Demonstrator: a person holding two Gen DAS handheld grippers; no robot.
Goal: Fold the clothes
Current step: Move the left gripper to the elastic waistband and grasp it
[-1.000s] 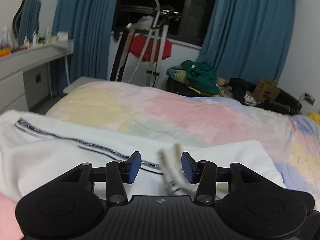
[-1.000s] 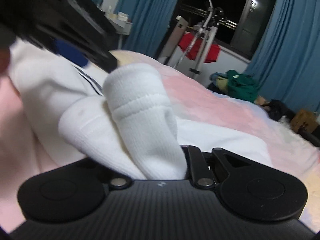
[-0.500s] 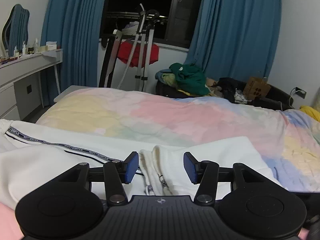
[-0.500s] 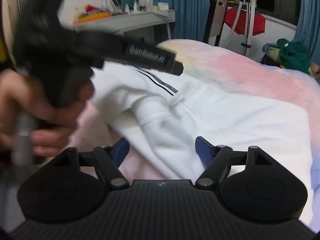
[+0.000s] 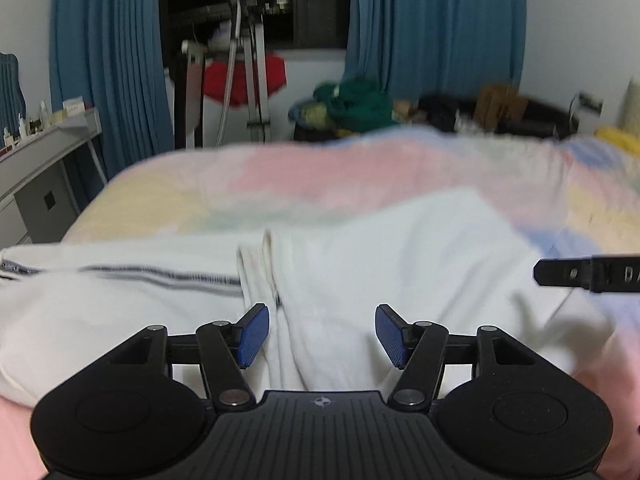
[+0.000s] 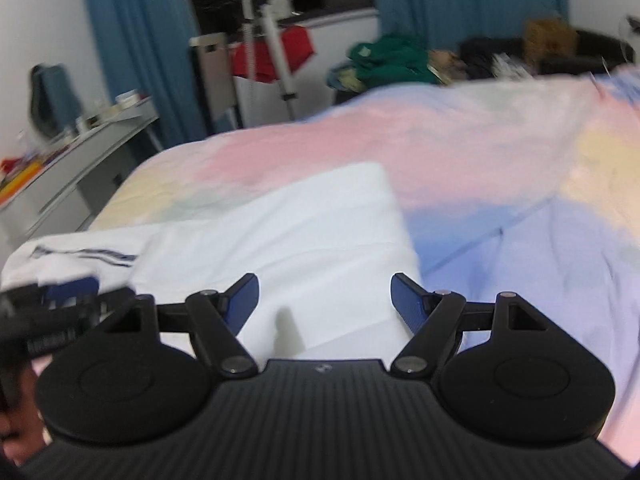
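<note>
A white garment (image 5: 400,260) with a dark striped band (image 5: 160,276) lies folded over on the pastel bed sheet (image 5: 360,168). My left gripper (image 5: 322,336) hovers low over its middle fold. Its jaws are opening, and the cloth lies under the gap with neither blue pad pressing on it. From the right wrist view, the same white garment (image 6: 300,232) ends in a squared right edge. Above that edge my right gripper (image 6: 324,304) stands open and holds nothing. The left gripper (image 6: 60,304) shows blurred at the left, and a right finger (image 5: 588,274) pokes in at the right.
The pastel sheet (image 6: 500,140) stretches far and right of the garment. A grey desk (image 5: 48,140) with small bottles stands left. Beyond the bed are a drying rack with red cloth (image 5: 244,76), a pile of green clothes (image 5: 352,104) and blue curtains (image 5: 108,60).
My right gripper has let go of the white cloth, opened wide and swung right over the garment's edge. The left gripper has spread its pads and sunk closer to the fold.
</note>
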